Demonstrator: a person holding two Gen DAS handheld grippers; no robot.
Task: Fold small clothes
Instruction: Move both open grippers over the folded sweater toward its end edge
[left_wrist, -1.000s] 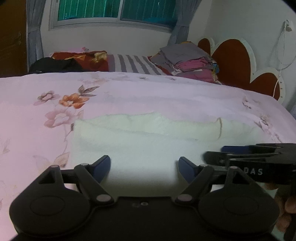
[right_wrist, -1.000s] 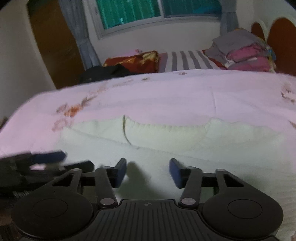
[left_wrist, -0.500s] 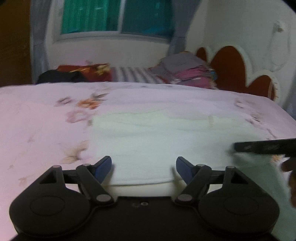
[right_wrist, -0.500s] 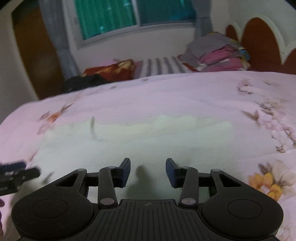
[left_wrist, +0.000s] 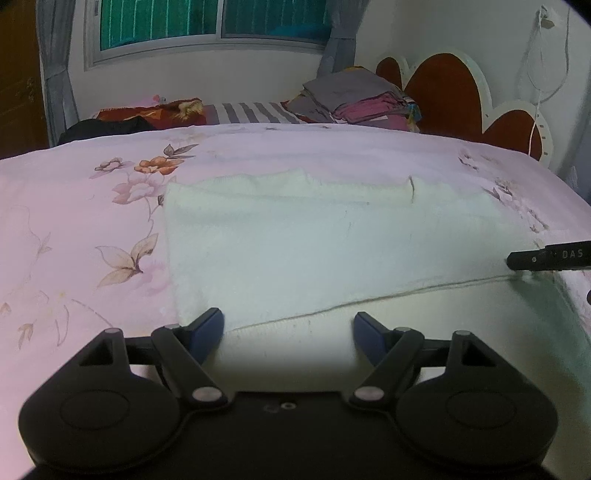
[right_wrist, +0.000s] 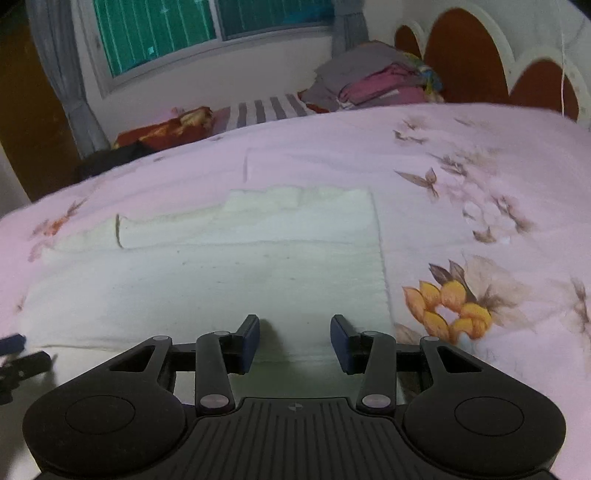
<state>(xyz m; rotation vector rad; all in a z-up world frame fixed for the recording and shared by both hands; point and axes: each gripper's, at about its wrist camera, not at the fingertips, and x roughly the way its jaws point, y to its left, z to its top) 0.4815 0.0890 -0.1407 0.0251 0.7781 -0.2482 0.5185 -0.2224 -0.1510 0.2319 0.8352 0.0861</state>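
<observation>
A cream knitted garment (left_wrist: 314, 240) lies flat on the pink floral bedspread (left_wrist: 74, 221), folded into a wide rectangle with a ribbed hem along its far edge. It also shows in the right wrist view (right_wrist: 221, 266). My left gripper (left_wrist: 288, 328) is open and empty, just above the garment's near left edge. My right gripper (right_wrist: 294, 338) is open and empty over the garment's near right corner. The right gripper's side shows at the right edge of the left wrist view (left_wrist: 546, 256). The left gripper's tip shows at the left edge of the right wrist view (right_wrist: 14, 354).
A stack of folded clothes (left_wrist: 354, 98) sits at the far end of the bed by the red and white headboard (left_wrist: 461, 92). A striped pillow (left_wrist: 255, 112), a red patterned cloth (left_wrist: 151, 112) and a dark garment (left_wrist: 107, 129) lie along the far edge under the window.
Both grippers have moved apart, the left toward the garment's left end and the right toward its right end. Both stay open and empty. The garment looks unmoved.
</observation>
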